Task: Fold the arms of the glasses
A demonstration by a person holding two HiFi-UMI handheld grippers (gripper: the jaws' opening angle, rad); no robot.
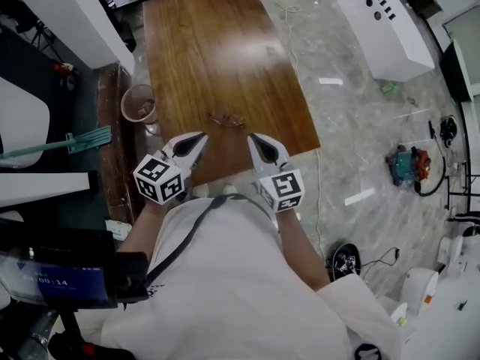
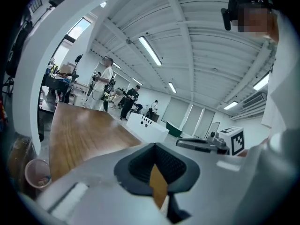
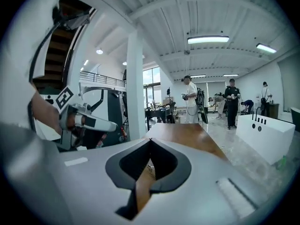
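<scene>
A thin-framed pair of glasses (image 1: 227, 119) lies on the brown wooden table (image 1: 210, 43), near its front edge. In the head view both grippers hover close to my chest, just short of that edge and apart from the glasses. My left gripper (image 1: 202, 136) is below and left of the glasses, and my right gripper (image 1: 252, 136) is below and right of them. In the left gripper view the left gripper (image 2: 154, 145) has its jaws together with nothing between them. The right gripper (image 3: 150, 140) looks the same in its own view: shut and empty.
A clear plastic cup (image 1: 139, 103) stands by the table's left edge. A white cabinet (image 1: 382, 21) stands on the floor at the right. Cables and a red-and-teal tool (image 1: 407, 165) lie on the floor. A green broom (image 1: 82, 139) lies at the left. Several people stand in the distance.
</scene>
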